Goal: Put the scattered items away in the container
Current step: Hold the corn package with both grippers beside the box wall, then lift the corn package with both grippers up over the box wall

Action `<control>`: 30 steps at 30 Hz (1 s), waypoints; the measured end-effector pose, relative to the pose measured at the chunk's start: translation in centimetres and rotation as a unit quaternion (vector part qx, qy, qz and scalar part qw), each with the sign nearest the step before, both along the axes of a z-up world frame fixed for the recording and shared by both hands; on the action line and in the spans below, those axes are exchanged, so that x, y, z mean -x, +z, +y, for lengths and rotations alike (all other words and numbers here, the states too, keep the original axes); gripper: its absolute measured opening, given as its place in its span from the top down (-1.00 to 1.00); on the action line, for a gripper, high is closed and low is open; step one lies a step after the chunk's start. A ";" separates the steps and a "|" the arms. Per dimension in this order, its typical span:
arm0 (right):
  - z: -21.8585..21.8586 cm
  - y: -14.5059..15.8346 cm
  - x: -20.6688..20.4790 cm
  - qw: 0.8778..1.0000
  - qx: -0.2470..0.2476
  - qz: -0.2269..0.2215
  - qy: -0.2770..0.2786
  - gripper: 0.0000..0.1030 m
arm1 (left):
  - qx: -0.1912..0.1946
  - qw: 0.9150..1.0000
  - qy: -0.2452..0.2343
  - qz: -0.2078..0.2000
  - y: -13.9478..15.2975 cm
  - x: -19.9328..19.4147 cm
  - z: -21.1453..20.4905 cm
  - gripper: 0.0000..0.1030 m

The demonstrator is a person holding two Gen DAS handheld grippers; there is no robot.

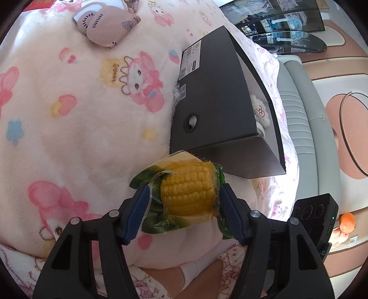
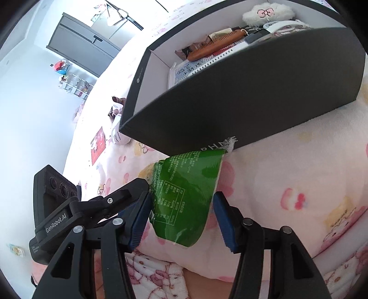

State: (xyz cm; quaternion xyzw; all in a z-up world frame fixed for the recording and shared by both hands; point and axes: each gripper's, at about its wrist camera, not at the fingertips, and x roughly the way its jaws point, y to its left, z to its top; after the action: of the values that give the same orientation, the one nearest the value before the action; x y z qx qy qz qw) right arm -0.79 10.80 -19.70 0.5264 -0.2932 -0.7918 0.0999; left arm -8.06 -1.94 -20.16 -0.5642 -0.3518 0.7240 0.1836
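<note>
A vacuum-packed corn cob (image 1: 188, 191) in a green and yellow wrapper sits between the blue pads of my left gripper (image 1: 184, 202), which is shut on it and holds it just in front of the black box (image 1: 216, 115). In the right wrist view the green back of the corn pack (image 2: 186, 197) hangs between the fingers of my right gripper (image 2: 181, 214), which stands open around it; the left gripper's finger (image 2: 138, 207) presses the pack from the left. The open black box (image 2: 241, 96) holds a wooden comb (image 2: 216, 43), a white fluffy toy (image 2: 266, 13) and other items.
Everything rests on a pink cartoon-print blanket (image 1: 80, 115). A pair of pink slippers (image 1: 108, 25) lies at the far side. A grey bed frame (image 1: 299, 115) and floor lie to the right. A red packet (image 2: 97, 145) lies on the bed.
</note>
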 end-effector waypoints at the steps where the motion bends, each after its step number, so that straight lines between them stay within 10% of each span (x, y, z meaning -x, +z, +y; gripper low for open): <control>1: 0.1 -0.3 -0.2 1.000 0.004 -0.005 -0.005 0.00 | 0.003 1.000 0.000 -0.003 -0.1 -0.2 -0.4 -0.21; 30: -1.9 0.6 -2.3 0.999 -0.008 -0.014 0.028 0.41 | -0.009 0.998 0.022 -0.060 -2.6 -0.2 -1.8 -0.30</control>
State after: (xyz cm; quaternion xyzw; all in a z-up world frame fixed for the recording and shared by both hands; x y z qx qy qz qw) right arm 1.52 8.87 -19.14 0.5459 -0.2731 -0.7839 0.1136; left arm -7.83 -3.70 -22.73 -0.5971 -0.3812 0.6894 0.1514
